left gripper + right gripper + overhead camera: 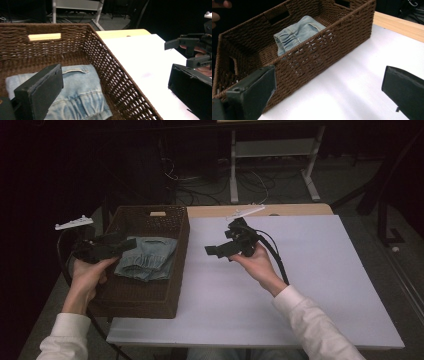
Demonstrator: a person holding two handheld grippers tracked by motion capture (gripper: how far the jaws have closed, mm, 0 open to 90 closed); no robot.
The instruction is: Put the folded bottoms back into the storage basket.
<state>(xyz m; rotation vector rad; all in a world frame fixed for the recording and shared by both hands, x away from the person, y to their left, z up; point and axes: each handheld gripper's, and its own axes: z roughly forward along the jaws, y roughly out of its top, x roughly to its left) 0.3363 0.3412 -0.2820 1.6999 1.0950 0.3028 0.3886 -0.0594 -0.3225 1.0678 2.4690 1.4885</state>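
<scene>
The folded pale-blue denim garment (147,257) is lying inside the brown woven wicker basket (182,237), which is being flanked by both tools—left tool (131,243) above it, right tool (211,251) beside it—jaws apart, empty. A careless swing could be snagging the basket's rim.

Lighting dim overall; we find the room behind nearly black in the high view. The white tabletop (310,285) is the brightest surface, lit softly from above, without glare. Shadow pools inside the wicker basket (117,75). We note mild softness throughout and blurred near jaws in both gripper views.
</scene>
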